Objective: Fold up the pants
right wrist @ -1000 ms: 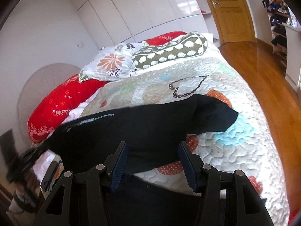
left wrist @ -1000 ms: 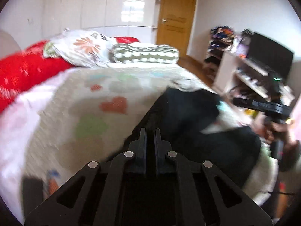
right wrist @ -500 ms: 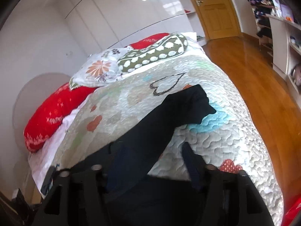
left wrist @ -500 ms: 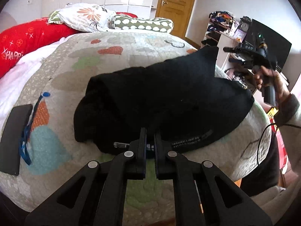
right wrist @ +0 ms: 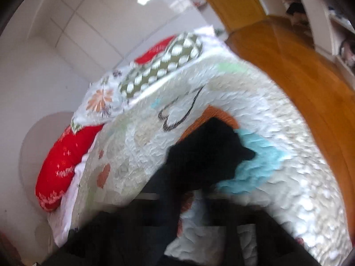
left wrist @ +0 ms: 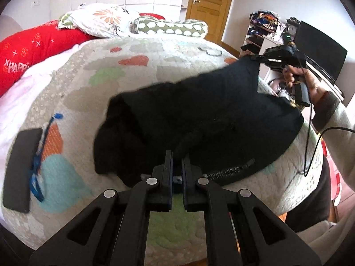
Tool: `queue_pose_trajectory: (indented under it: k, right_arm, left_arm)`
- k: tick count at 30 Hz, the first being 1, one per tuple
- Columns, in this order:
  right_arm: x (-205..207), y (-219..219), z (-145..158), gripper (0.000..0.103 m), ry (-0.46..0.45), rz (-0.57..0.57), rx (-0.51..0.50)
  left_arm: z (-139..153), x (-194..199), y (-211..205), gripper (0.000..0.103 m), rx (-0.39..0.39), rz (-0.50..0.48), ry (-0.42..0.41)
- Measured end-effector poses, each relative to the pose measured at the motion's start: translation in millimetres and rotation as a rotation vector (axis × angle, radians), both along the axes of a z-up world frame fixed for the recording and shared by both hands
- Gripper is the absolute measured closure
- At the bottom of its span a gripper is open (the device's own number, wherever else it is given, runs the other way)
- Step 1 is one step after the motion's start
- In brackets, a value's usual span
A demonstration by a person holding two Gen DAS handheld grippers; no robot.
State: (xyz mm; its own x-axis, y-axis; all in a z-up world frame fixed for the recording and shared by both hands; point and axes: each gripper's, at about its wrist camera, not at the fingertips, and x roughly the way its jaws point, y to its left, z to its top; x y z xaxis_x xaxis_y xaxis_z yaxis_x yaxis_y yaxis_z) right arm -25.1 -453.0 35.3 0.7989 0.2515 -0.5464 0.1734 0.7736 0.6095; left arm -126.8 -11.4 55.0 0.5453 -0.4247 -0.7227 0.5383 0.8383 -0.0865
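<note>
The black pants [left wrist: 199,119] lie across the quilted bed [left wrist: 93,93] near its foot; the left gripper [left wrist: 176,155], at six o'clock, pinches their near edge; the right gripper [left wrist: 258,58], at two o'clock, is clamped on a lifted corner.

I saw that the pants [left wrist: 213,119] were plain black, with a line of small white letters near the hem. The quilt [left wrist: 93,102] under them was off-white with patches in orange, green, turquoise and grey, and one heart drawn in black outline. One pillow [left wrist: 28,48] was red with white stars and letters, another [left wrist: 99,20] white with orange flowers, and a bolster [left wrist: 170,27] olive with white spots. The door [left wrist: 208,4] was honey-brown wood. Both grippers looked black.
</note>
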Motion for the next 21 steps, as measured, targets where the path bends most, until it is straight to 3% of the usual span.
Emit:
queue_pose_trajectory:
  k: [4, 6, 8, 12, 13, 16, 21]
  right_arm:
    - [-56, 4, 59, 0.100, -0.184, 0.004, -0.073]
    - [-101, 11, 68, 0.100, -0.193, 0.001, -0.143]
    - [-136, 15, 55, 0.100, -0.149, -0.004, -0.163]
    - [-176, 30, -25, 0.100, 0.121, 0.028, -0.179]
    - [-180, 31, -39, 0.100, 0.154, 0.025, -0.157]
    - [-198, 32, -47, 0.100, 0.130, 0.007, -0.120]
    - [-219, 47, -17, 0.100, 0.037, 0.047, -0.121]
  left_arm:
    - [18, 8, 15, 0.098, -0.037, 0.040, -0.041]
    - [20, 6, 22, 0.098, -0.043, 0.051, -0.059]
    - [14, 4, 31, 0.098, -0.050, 0.062, -0.041]
    - [-6, 5, 41, 0.097, -0.041, 0.085, 0.026]
    - [-8, 5, 41, 0.097, -0.033, 0.089, 0.030]
    - [-4, 0, 40, 0.097, -0.017, 0.092, 0.007]
    - [11, -6, 50, 0.097, -0.020, 0.125, -0.056]
